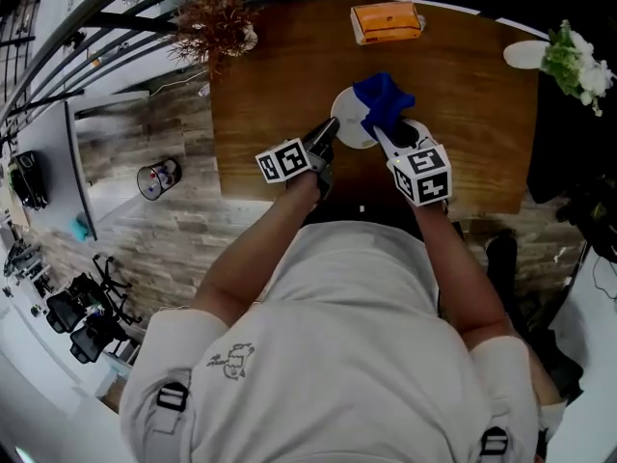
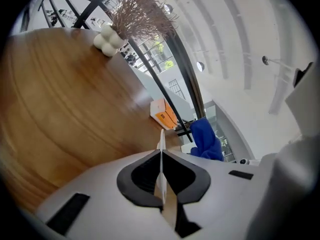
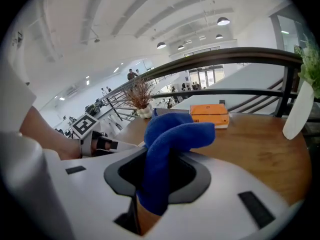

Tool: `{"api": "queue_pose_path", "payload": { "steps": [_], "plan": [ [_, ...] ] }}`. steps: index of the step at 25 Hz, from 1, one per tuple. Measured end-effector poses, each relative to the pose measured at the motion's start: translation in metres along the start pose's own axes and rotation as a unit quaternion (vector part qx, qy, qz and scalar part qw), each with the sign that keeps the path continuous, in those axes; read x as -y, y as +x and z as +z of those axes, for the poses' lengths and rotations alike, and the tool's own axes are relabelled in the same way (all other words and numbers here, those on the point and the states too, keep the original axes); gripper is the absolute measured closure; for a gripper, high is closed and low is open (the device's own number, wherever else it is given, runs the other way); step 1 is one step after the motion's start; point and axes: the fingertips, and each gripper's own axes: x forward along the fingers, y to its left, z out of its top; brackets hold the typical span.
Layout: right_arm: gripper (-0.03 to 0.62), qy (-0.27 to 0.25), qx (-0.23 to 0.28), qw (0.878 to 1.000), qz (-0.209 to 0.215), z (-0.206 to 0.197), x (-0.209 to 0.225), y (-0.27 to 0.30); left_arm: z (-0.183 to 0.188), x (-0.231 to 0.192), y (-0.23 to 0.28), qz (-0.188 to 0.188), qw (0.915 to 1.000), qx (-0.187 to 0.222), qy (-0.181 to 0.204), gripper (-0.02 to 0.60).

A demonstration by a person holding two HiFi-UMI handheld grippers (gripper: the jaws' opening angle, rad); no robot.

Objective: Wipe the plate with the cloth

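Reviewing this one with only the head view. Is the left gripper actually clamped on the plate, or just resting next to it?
Observer: Clamped. In the left gripper view, the left gripper has its jaws shut on the thin white rim of the plate, seen edge-on between them.
Operator: And the cloth, is it properly gripped?
Observer: Yes. The right gripper view shows the jaws of the right gripper pinching the blue cloth, with a folded bunch sticking out past them.
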Motion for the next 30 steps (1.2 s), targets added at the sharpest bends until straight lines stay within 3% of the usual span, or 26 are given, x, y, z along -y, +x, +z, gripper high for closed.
{"api": "queue_pose_path", "payload": {
  "steps": [7,17,24,30],
  "plan": [
    [0.484,0.011,-0.028,1.0,0.006,-0.026,0.011,0.015,-0.011,-0.027,0.012,0.018,0.9994,0.01,-0.029,0.561],
    [0.484,0.015,-0.051,0.998,0.02,-0.043,0.023,0.022,-0.013,-0.042,0.025,0.043,0.9985,0.023,-0.026,0.56],
    [0.484,0.022,-0.06,0.997,0.032,-0.048,0.032,0.024,-0.013,-0.05,0.032,0.079,0.9964,-0.007,0.029,0.535],
    [0.484,0.026,-0.063,0.997,0.043,-0.048,0.033,0.021,-0.017,-0.062,0.031,0.159,0.9794,-0.062,0.108,0.468]
  ]
}}
